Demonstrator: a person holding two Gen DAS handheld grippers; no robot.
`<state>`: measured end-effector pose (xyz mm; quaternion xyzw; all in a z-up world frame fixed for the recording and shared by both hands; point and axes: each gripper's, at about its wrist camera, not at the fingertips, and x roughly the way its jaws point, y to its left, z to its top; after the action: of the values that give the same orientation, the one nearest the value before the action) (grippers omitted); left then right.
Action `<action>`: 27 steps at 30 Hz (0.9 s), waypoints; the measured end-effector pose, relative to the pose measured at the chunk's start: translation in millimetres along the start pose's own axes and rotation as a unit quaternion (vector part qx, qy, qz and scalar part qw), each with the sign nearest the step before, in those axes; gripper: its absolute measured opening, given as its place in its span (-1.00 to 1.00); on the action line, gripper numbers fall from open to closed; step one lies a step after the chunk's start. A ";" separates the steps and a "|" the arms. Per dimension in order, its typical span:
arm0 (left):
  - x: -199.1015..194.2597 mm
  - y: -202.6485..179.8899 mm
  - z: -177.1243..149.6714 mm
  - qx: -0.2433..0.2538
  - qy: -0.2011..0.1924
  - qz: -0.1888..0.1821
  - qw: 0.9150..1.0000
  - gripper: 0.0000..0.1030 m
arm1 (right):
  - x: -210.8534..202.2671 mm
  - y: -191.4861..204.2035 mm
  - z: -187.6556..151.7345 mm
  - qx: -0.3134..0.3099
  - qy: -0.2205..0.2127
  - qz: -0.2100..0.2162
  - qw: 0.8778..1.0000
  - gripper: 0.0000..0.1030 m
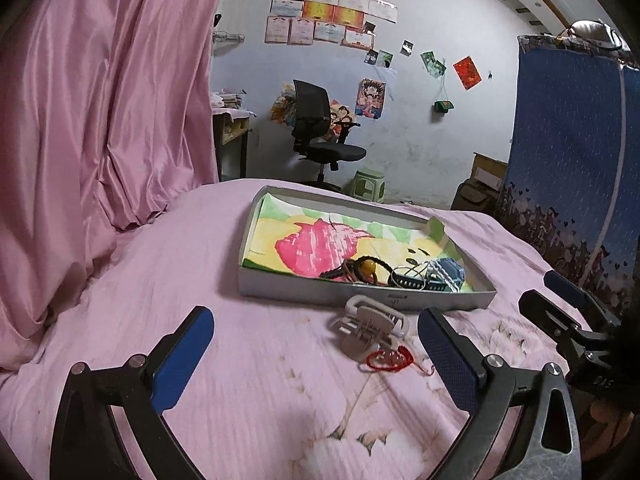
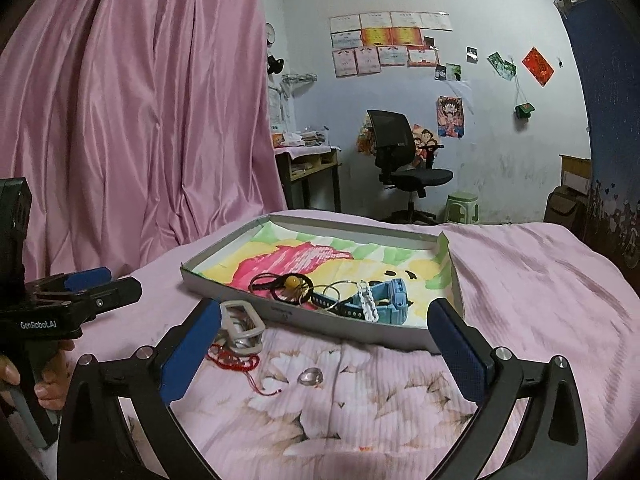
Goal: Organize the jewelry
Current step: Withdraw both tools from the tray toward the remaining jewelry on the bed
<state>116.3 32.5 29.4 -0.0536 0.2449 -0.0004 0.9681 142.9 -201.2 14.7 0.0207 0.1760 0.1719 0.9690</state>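
Still loose on the bed [image 2: 520, 280], just near of the tray [image 2: 224, 280]: grey hair claw [image 2: 240, 328] touching red string bracelet [image 2: 234, 360], small clear ring [image 2: 311, 376] to their right. Claw's long axis running near-to-far, touching the left pad of the right tongs [image 2: 324, 350] and just inside the right pad of the left tongs [image 1: 316, 356]; both tongs spread wide and empty. Already in the tray's near right corner: blue watch [image 2: 394, 300], black cord with yellow bead [image 2: 294, 282], thin wire hoops [image 2: 334, 292].

A blue watch [image 2: 390, 300], rings and cords lie in the shallow box [image 2: 224, 286]; a grey clip [image 2: 240, 330] lies outside.
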 end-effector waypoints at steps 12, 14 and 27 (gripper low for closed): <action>6.3 -2.1 -7.5 0.019 0.040 -0.008 0.999 0.99 | 3.5 -3.4 -8.3 -0.022 0.041 -0.021 0.999 0.97; 12.1 -1.6 -7.6 0.019 0.057 -0.014 0.998 0.99 | 6.0 -5.0 -9.4 -0.022 0.053 -0.022 0.998 0.97; 42.3 -2.8 -14.3 0.014 0.133 -0.038 0.990 0.98 | 30.8 -19.5 -21.4 0.009 0.119 -0.009 0.993 0.46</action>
<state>146.8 27.1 -2.8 -0.0487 0.3691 -0.0473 0.9269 168.9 -209.4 -17.6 0.0068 0.2915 0.1625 0.9426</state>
